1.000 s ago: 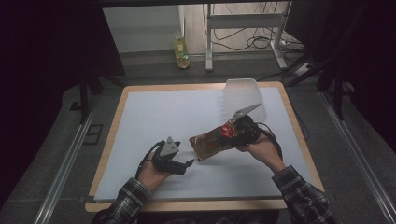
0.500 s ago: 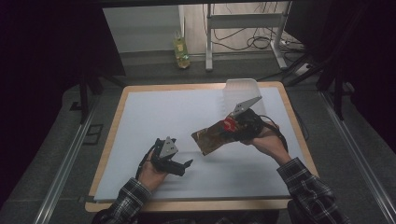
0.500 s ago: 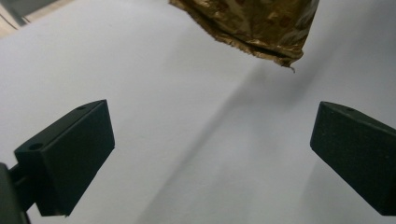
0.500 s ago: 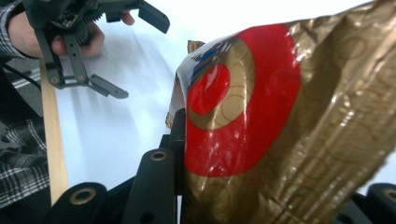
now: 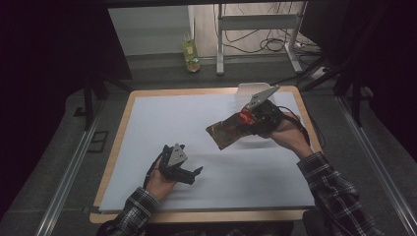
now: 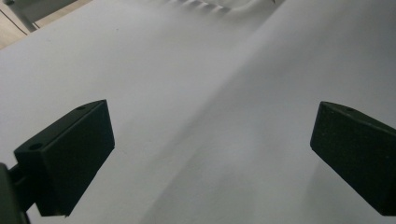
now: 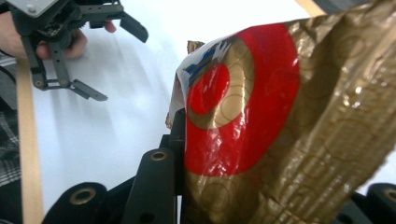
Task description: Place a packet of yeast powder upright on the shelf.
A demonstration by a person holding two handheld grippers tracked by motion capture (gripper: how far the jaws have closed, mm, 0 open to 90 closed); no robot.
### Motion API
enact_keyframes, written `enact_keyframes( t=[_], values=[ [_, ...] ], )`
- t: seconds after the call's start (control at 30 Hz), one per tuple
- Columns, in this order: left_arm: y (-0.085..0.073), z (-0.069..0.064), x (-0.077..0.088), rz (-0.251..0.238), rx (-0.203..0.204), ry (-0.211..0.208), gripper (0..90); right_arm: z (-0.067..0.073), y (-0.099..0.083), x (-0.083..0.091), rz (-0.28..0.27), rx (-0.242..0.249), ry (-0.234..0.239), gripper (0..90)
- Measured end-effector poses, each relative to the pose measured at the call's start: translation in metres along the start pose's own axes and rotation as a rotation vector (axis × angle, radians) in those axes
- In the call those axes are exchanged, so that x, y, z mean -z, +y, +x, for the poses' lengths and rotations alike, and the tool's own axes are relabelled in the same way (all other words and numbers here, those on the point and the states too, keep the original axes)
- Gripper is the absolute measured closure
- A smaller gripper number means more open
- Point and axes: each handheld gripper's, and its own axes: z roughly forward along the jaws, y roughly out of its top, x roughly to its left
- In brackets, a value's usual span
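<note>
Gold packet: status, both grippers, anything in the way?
Right gripper shut on gold packet, held above the white mat. Left gripper open, low over the mat. Clear container behind the right gripper.

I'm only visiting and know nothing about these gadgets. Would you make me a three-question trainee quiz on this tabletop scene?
1. True or false: the left gripper is holding something.
2. What does the right gripper hold? A) a glass bottle B) a gold and red foil packet C) a spoon
3. Fill in: beyond the right gripper, near the table's far edge, stands a clear plastic ____.

Key: 1 false, its jaws stand apart over bare white surface; 2 B; 3 container.
</note>
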Motion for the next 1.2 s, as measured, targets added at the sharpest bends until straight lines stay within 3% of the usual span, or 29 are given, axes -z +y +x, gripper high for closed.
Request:
enact_keyframes(
  t=[0.23,0.57,0.77,1.2],
  values=[
    [0.000,0.001,0.000,-0.007,-0.001,0.005,0.0,-0.012,0.012,0.013,-0.014,0.035,-0.022,68.8],
    [0.000,0.000,0.000,-0.017,0.001,-0.009,0.0,-0.031,0.020,0.031,-0.026,0.029,-0.058,68.8],
    [-0.001,-0.001,-0.002,-0.008,-0.002,-0.017,0.0,-0.040,0.024,0.041,-0.027,0.072,-0.084,68.9],
    [-0.001,-0.003,-0.003,-0.001,-0.023,-0.022,0.0,-0.066,0.025,0.055,0.041,0.127,-0.156,68.9]
  ],
)
